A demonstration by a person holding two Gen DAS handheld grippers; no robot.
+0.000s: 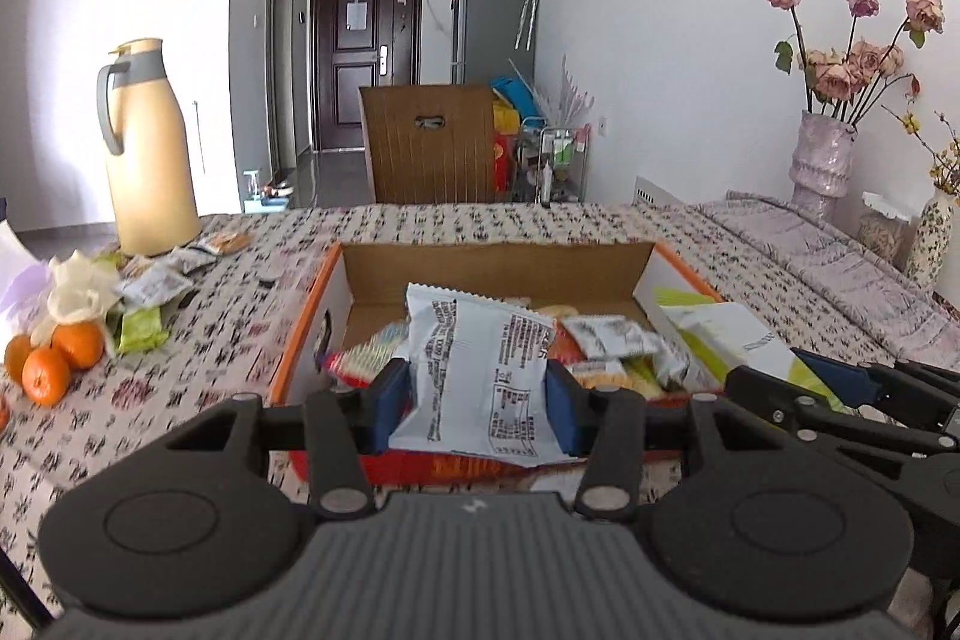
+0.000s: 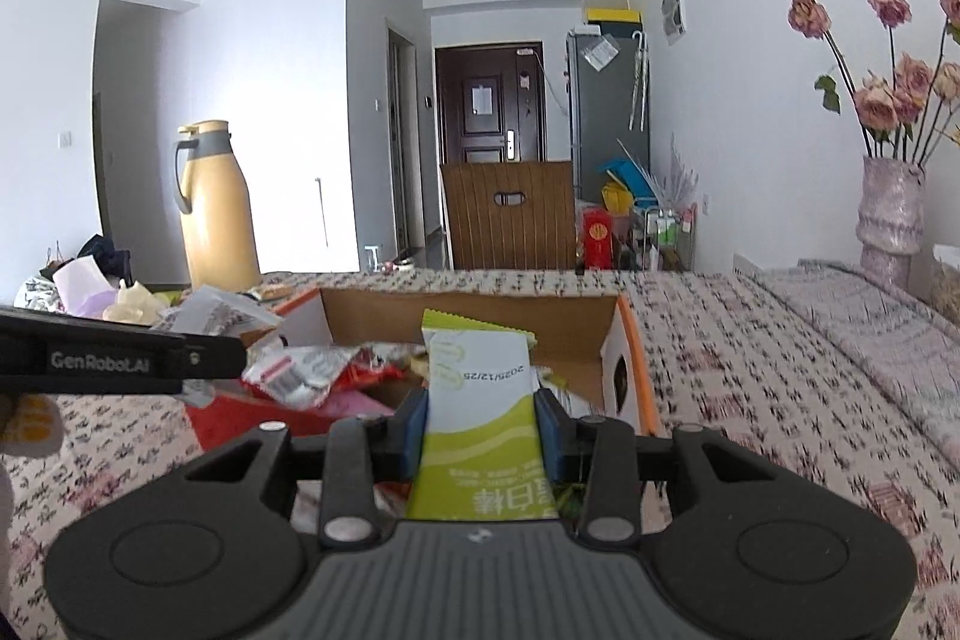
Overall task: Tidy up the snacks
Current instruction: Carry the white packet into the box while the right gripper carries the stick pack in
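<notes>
The jaws of the left gripper point(image 1: 478, 400) are clamped on a white snack packet point(image 1: 480, 376) covered in black print, its blue pads pressing the packet's two sides so that it stands upright between them. The jaws of the right gripper point(image 2: 482, 430) are likewise closed on a green-and-white snack bar point(image 2: 480, 412), gripped at mid-length with its serrated top edge pointing away from the camera.

Both packets hang just over the near edge of an open cardboard box point(image 1: 498, 262) with orange trim, which already holds a jumble of other wrapped snacks. The box sits on a table under a floral tablecloth point(image 1: 180, 388). To the left, well apart from the box, more loose packets point(image 1: 150, 292) lie near some oranges point(image 1: 54, 358) and a tall yellow thermos jug point(image 1: 150, 148). A vase of dried roses point(image 1: 822, 154) stands at the far right.

The step in hand looks like a two-handed transfer with a snack in each gripper, though whether they are going into the box or coming out of it cannot be told from this moment. If they are being stowed, the next move calls for carrying each packet forward over a free spot inside the box, lowering it, and only then parting the jaws, keeping the two grippers from crowding each other.
</notes>
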